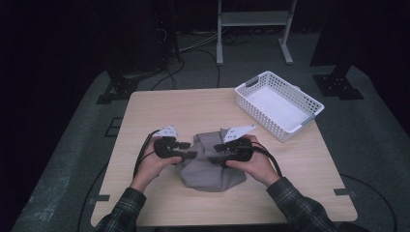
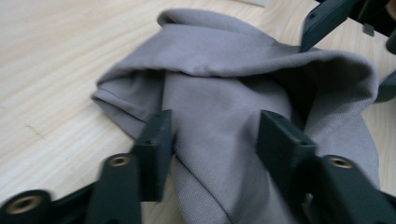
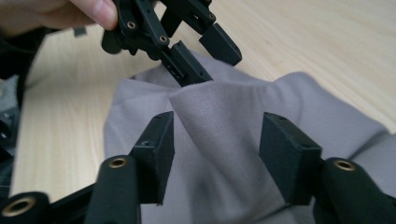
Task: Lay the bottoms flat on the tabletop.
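Grey cloth [image 1: 211,162] sits bunched up mid-tabletop, a bit toward the near edge, and we've got the left gripper [image 1: 189,150] and right gripper [image 1: 215,152] over it from either side, both sets of jaws apart with nothing pinched. Our worry: close now and we'd probably grab one loose fold, so it bunches worse. The white basket [image 1: 278,105] sits at the far right corner.
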